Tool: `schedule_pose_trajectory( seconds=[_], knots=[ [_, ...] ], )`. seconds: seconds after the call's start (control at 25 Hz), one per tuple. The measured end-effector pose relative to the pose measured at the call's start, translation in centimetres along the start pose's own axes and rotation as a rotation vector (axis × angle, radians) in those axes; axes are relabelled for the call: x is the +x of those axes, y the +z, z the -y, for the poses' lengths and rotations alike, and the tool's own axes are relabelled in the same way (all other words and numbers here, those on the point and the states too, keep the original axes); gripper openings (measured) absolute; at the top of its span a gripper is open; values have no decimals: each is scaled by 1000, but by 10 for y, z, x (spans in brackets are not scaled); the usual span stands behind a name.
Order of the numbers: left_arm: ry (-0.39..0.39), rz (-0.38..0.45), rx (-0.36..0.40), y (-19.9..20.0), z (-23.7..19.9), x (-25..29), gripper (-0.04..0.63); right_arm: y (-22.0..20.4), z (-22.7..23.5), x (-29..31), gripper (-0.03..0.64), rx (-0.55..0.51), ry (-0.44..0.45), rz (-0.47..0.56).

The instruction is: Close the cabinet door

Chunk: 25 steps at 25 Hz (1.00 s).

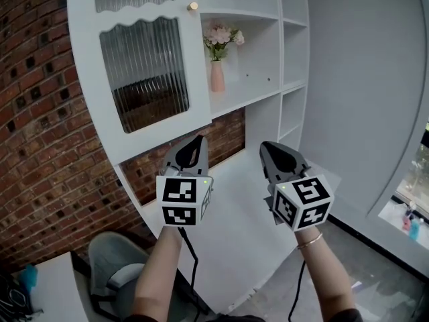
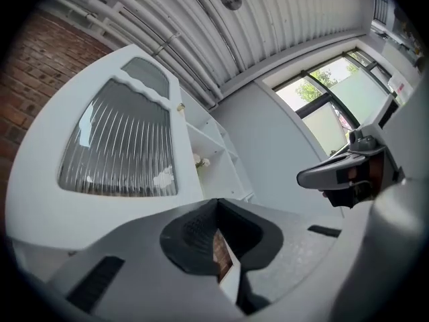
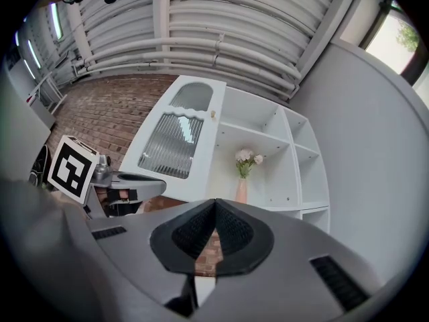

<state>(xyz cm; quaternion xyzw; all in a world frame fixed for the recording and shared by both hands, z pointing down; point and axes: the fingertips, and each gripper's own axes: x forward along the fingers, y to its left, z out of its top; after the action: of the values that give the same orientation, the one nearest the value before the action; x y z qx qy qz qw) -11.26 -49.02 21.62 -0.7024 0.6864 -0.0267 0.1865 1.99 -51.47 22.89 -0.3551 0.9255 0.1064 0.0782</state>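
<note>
The white cabinet door (image 1: 141,66) has a ribbed glass pane and a small brass knob (image 1: 192,6). It stands swung out from the cabinet front, left of the bare shelves (image 1: 258,52). My left gripper (image 1: 199,139) is held below the door's lower right corner, apart from it, shut with nothing between its jaws. My right gripper (image 1: 269,146) is beside it to the right, also shut and empty. In the left gripper view the door (image 2: 114,146) fills the left, above my shut left gripper (image 2: 216,203). In the right gripper view the door (image 3: 175,146) lies ahead of my right gripper (image 3: 214,203).
A pink vase of flowers (image 1: 217,72) stands on the shelf right of the door. A white counter (image 1: 234,186) runs below the grippers, with brick wall (image 1: 40,113) at the left. A grey chair (image 1: 117,260) sits low left. A window (image 1: 412,200) is at the far right.
</note>
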Motion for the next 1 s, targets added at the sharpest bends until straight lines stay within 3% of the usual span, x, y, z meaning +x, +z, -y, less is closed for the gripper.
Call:
schedule_pose_trajectory(
  seconds=[1.0],
  knots=[
    [-59, -104, -102, -81, 32, -57, 9, -79, -15, -49, 0, 123, -42, -135]
  ],
)
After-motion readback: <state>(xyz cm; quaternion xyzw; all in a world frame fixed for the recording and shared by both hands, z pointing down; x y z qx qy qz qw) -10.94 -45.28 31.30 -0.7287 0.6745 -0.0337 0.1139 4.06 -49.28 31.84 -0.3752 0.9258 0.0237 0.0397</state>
